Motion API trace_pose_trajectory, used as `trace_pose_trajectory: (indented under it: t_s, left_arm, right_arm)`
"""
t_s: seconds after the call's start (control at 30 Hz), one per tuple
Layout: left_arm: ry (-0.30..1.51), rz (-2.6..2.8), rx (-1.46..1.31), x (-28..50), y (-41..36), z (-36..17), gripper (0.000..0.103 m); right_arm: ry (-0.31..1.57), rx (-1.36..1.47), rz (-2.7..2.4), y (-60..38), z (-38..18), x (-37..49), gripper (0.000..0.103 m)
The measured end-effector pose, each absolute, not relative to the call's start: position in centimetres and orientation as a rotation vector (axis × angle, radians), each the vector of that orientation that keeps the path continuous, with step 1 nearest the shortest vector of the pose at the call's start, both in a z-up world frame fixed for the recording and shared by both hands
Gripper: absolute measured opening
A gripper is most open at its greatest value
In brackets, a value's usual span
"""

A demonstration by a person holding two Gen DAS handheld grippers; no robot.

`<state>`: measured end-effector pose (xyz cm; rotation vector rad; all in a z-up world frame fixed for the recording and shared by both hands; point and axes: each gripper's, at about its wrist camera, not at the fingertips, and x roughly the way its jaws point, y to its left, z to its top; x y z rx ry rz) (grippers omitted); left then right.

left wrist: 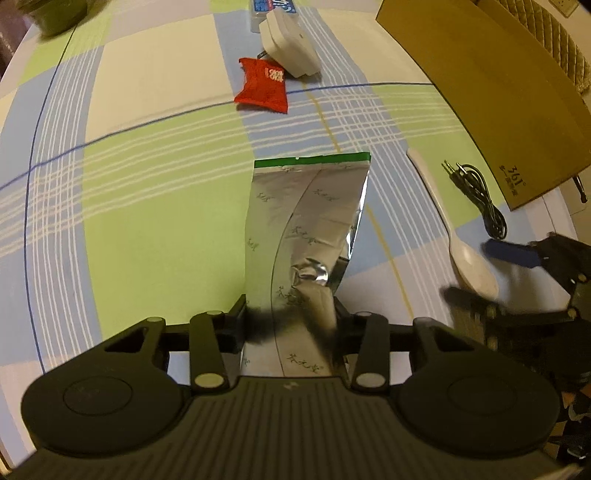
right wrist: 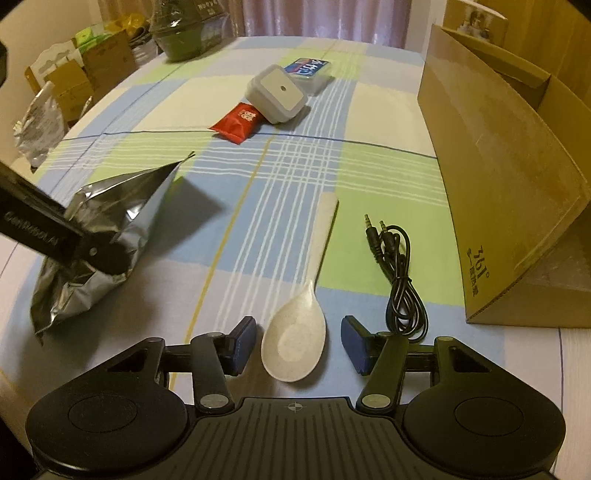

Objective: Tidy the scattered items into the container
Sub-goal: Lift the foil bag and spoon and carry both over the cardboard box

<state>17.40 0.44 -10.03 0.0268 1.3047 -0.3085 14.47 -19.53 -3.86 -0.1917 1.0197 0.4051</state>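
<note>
My left gripper [left wrist: 290,317] is shut on a silver foil bag [left wrist: 306,221] with a green top edge; the bag [right wrist: 107,236] is tilted up off the checked tablecloth at the left of the right wrist view. My right gripper [right wrist: 299,343] is open with the bowl of a white spoon [right wrist: 299,332] between its blue pads, not clamped. The spoon [left wrist: 450,229] lies on the cloth. The cardboard box [right wrist: 509,177] stands open at the right, also in the left wrist view [left wrist: 498,85].
A black audio cable [right wrist: 399,273] lies between spoon and box. A red snack packet [right wrist: 238,122], a grey-white plug-in device [right wrist: 277,92] and a blue packet [right wrist: 308,68] lie further back. A green bowl [right wrist: 181,33] and clutter stand at the far left.
</note>
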Motion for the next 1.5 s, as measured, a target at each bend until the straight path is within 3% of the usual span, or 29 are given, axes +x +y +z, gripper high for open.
trace_pose_trajectory:
  t_s: [0.07,0.8,1.5]
  left_arm:
    - [1.303,-0.304,0.021,17.2,0.5,-10.0,0.037]
    - [1.232,-0.307,-0.065,14.1,0.6,-6.2,0.036]
    - [1.109,-0.406,-0.047,13.1,-5.5,1.6,0.036]
  right_arm:
    - [1.008,-0.212,0.402,-19.3,-3.8,14.4,0.037]
    - [0.892,-0.172,0.375,-21.1,2.4,11.4,0.036]
    - [0.734,-0.109,0.258,-27.7,10.7,10.0,0.036]
